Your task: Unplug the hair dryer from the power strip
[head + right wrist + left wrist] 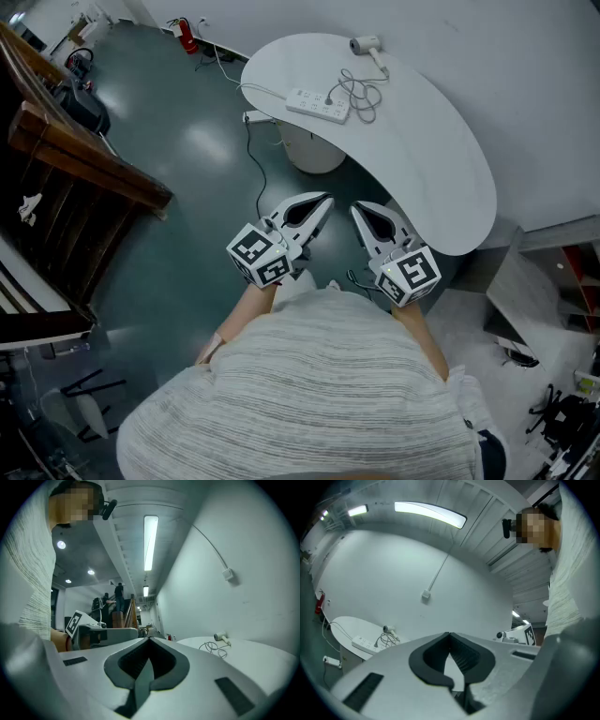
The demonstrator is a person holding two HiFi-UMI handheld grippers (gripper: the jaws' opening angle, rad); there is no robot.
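Note:
A white hair dryer [367, 46] lies at the far end of the curved white table [441, 159], its grey cord [359, 94] coiled beside it and plugged into a white power strip [318, 104]. Both grippers are held close to the person's body, well short of the table. The left gripper [323, 201] is shut with nothing in it; its tips meet in the left gripper view [449, 633]. The right gripper [357, 210] is also shut and empty, tips together [149, 639]. The dryer [221, 637] and cord [211, 648] show small in the right gripper view, the strip [364, 644] in the left.
The strip's own white cable [253, 89] runs off the table's left edge to the dark floor [187, 187]. A round white pedestal [314, 150] carries the table. Wooden furniture [84, 159] stands at the left, and a red fire extinguisher [187, 36] by the far wall.

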